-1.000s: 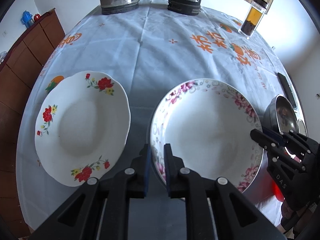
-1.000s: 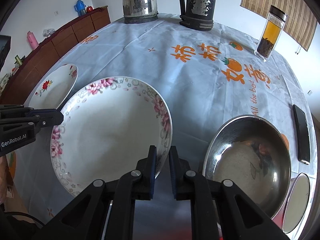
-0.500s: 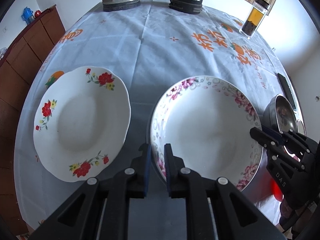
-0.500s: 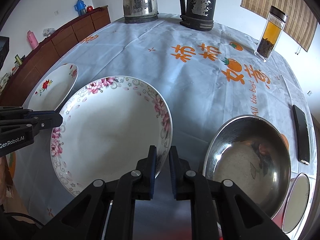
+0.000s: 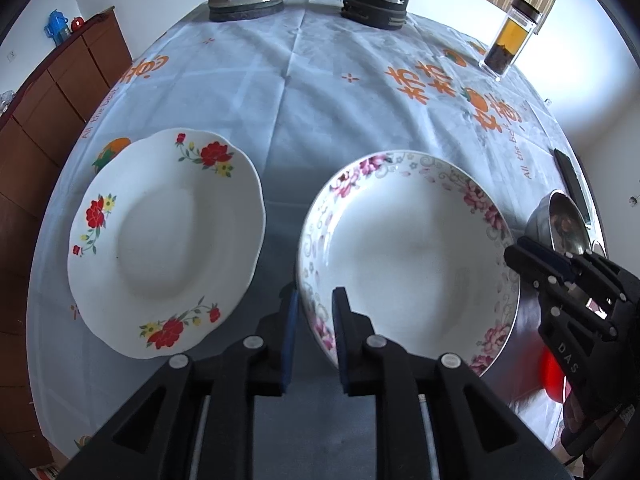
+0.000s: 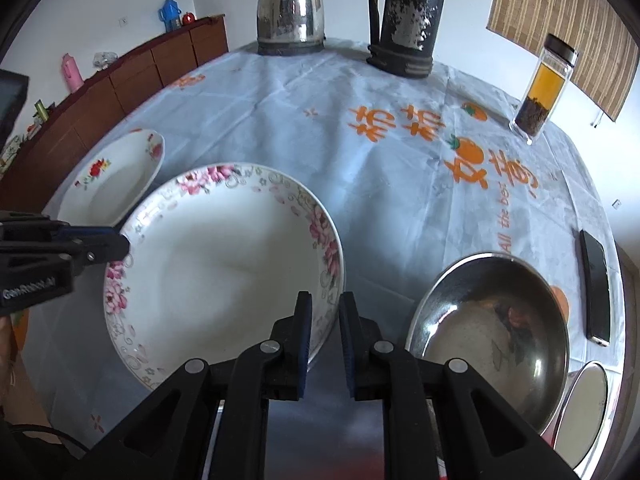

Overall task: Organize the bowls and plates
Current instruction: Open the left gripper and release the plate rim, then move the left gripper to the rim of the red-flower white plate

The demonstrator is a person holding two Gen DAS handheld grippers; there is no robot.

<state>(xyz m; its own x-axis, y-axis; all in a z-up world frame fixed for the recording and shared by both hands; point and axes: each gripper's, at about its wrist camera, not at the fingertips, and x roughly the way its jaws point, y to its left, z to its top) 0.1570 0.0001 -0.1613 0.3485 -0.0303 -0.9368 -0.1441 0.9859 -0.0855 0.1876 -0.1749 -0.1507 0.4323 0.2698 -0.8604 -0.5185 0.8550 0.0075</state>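
Both tools are straddling the pink-flowered plate (image 5: 412, 256) on opposite rims. The left tool (image 5: 314, 312) is easing its jaws apart around the near-left rim, while the right tool (image 6: 325, 320) is pinching the near-right rim. Looks like the plate is being let go on the bench (image 5: 320, 92), so next is probably stacking with the red-flowered plate (image 5: 168, 240). Only the right view is showing the whole steel bowl (image 6: 492, 336).
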